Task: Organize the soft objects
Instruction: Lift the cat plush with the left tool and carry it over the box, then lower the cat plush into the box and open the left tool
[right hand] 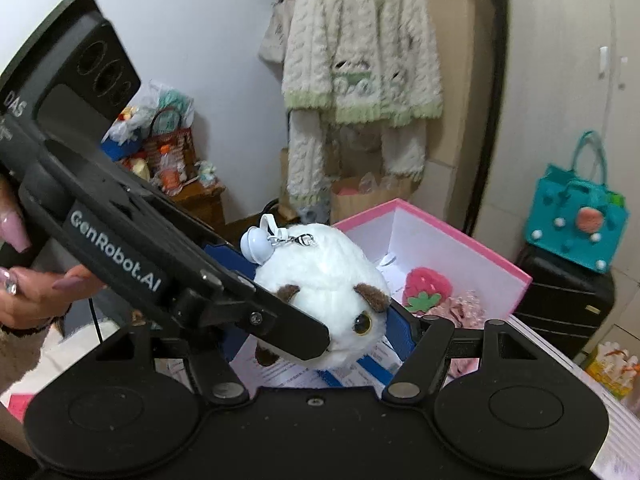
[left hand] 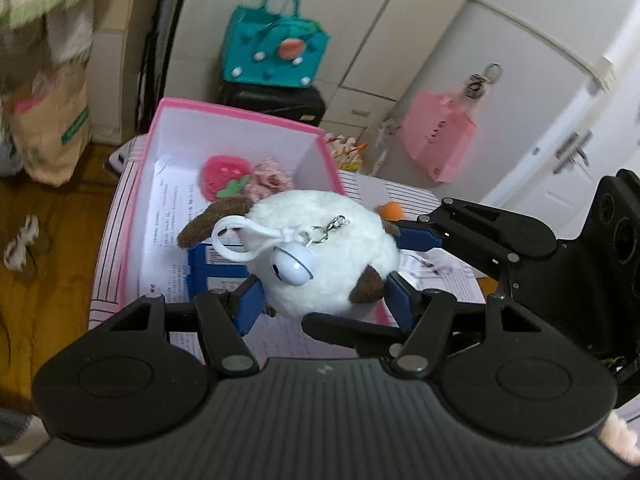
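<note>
Beyond striped table [left hand: 384, 190], teal bag [left hand: 276, 46] atop black suitcase [left hand: 276, 100].

One white plush toy [left hand: 324, 256] sits between two claws, left claw [left hand: 328, 296] and right claw [right hand: 320, 336]. Beyond them: one pink box [left hand: 240, 120] holding one strawberry plush [left hand: 224, 176] and one pink scrunchie [left hand: 270, 178]. One teal bag [left hand: 276, 48] farther off.

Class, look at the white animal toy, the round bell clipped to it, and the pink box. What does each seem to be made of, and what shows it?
White animal toy: looks like plush fabric, matte and fuzzy at its outline.
Bell: smooth and glossy; plastic or painted metal, cannot tell which.
Pink box: probably cardboard, with thin, flat, matte walls.
</note>
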Demonstrator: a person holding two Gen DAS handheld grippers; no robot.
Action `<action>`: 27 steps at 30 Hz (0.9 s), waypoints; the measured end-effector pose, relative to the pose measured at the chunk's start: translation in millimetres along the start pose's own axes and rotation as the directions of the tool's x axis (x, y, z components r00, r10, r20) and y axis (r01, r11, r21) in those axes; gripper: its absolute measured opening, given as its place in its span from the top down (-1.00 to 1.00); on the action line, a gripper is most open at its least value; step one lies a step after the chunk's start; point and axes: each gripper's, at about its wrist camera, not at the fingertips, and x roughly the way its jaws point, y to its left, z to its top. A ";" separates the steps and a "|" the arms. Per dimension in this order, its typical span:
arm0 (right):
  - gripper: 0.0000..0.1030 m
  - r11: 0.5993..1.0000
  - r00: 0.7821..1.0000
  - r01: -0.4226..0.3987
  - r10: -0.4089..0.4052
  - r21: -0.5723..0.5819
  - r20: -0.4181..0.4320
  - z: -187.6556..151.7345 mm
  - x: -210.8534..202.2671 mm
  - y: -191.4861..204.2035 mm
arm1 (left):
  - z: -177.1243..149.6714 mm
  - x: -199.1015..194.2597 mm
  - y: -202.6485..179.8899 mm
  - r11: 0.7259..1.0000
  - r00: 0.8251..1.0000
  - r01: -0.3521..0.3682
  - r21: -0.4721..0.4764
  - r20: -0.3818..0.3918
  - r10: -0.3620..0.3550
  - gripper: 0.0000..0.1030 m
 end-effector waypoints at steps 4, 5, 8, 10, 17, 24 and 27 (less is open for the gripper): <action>-0.50 0.999 0.998 -0.043 0.043 -0.001 -0.055 4.7 29.7 -18.3 | 11.8 21.2 19.3 1.000 0.999 -0.024 0.001 -0.022 0.024 -0.22; -0.49 0.999 0.997 -0.049 0.049 0.012 -0.057 4.5 36.0 -21.4 | 14.6 28.6 22.9 1.000 0.999 -0.031 0.006 -0.037 0.031 -0.22; -0.44 1.000 0.998 -0.027 0.026 -0.004 -0.058 5.0 50.3 -27.3 | 22.4 44.9 36.7 0.999 0.997 -0.026 -0.027 -0.068 0.024 -0.23; -0.40 1.000 0.997 -0.012 0.012 0.005 -0.071 6.8 60.6 -33.3 | 29.9 55.2 46.6 0.998 0.996 -0.019 -0.056 -0.091 0.014 -0.23; -0.36 1.000 0.988 0.016 -0.014 0.013 -0.154 13.5 100.5 -58.3 | 53.7 94.9 69.3 0.994 0.984 -0.049 -0.100 -0.176 0.031 -0.18; -0.38 0.998 0.985 0.025 -0.014 0.060 -0.172 10.6 112.1 -74.1 | 61.4 112.5 74.6 0.991 0.981 -0.065 -0.116 -0.190 0.042 -0.18; -0.38 0.997 0.981 0.066 -0.058 0.038 -0.185 7.5 116.8 -72.5 | 59.6 110.6 69.6 0.992 0.982 -0.087 -0.086 -0.173 0.071 -0.18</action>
